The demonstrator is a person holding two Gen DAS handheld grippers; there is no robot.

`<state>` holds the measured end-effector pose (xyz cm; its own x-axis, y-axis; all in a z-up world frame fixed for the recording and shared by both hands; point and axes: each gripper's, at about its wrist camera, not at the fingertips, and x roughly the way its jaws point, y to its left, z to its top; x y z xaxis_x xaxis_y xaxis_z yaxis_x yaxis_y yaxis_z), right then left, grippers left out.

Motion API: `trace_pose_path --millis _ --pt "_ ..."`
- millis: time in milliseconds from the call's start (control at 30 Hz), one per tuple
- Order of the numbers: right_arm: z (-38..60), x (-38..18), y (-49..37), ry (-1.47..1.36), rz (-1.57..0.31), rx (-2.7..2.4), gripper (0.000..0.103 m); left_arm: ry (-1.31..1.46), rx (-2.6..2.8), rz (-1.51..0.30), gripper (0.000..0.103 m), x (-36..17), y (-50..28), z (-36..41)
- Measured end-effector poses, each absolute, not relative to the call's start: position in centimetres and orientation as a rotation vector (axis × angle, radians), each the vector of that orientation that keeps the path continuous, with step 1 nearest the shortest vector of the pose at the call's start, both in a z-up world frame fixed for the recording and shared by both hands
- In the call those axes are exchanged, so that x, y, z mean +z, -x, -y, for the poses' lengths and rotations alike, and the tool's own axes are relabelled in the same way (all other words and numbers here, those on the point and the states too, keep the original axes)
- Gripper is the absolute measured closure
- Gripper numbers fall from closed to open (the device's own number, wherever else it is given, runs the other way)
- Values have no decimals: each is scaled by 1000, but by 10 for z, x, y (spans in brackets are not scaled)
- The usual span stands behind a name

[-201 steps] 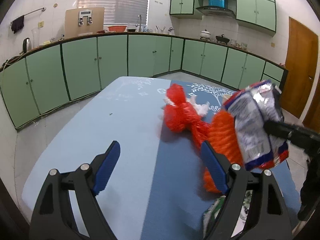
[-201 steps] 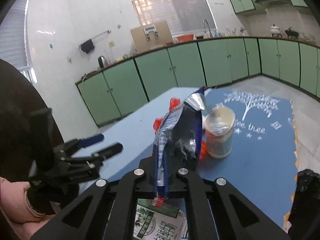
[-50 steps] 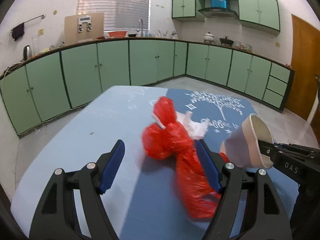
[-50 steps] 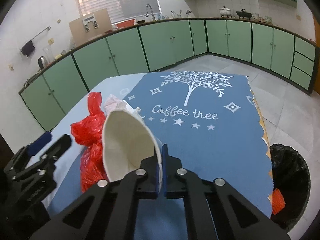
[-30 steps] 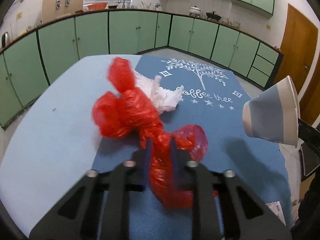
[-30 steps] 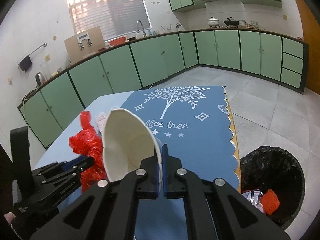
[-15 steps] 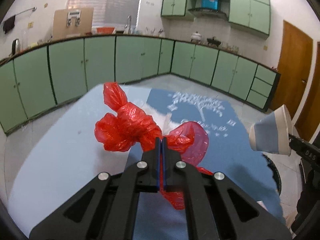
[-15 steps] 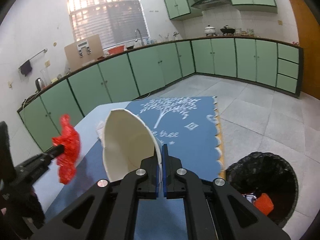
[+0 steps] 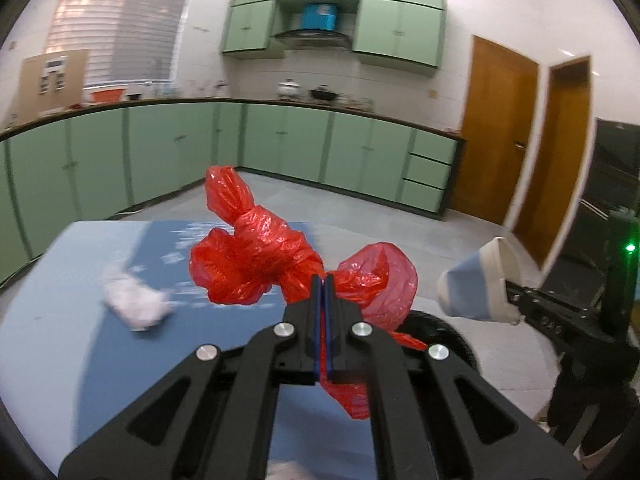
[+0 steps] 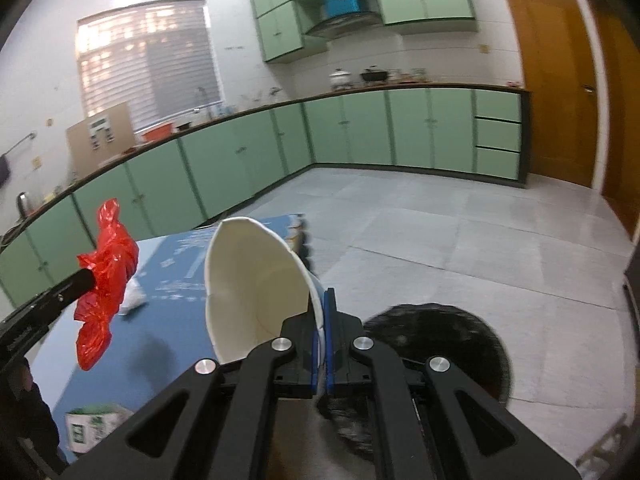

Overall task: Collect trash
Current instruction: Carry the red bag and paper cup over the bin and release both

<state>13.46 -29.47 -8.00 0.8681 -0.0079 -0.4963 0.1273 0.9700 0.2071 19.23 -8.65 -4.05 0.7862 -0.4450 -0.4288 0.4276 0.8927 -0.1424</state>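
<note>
Red crinkled plastic fills the centre of my left wrist view: my left gripper is clamped tight on the red plastic bag, which hangs in the air above the blue tablecloth. At that frame's right edge my right gripper pinches the rim of the paper cup. In the right wrist view the cup's white inside faces me at centre, its wall nipped between my pads, with the black trash bin just beyond, lower right. A carton lies lower left; crumpled white tissue rests on the cloth, middle left. Green cabinets line the far wall.
</note>
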Motion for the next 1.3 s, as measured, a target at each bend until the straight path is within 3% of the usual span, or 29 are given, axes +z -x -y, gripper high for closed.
trace_pose_path --millis 433,800,867,933,1100,1133,1200,1300 --pt "426 -151 -123 -288 -630 -258 100 -52 -699 -609 103 -115 -226 268" --pt "464 -202 -143 -301 -641 -247 99 -104 -586 -641 98 -185 -249 329" --pt "467 -210 -150 -303 -650 -233 94 -101 -553 -658 92 -192 -253 334" --pt "468 -219 -157 -292 -670 -231 90 -93 -539 -682 75 -195 -263 335" --pt "478 -229 -160 -303 -686 -231 82 -77 -530 -686 75 -190 -271 333" --pt "479 -225 -159 -306 -676 -234 68 -72 -529 -682 74 -188 -272 332" --pt "478 -221 -157 -304 -666 -234 51 -58 -524 -674 74 -181 -271 328" --pt "476 -210 -151 -298 -651 -235 51 -32 -516 -640 74 -163 -265 318"
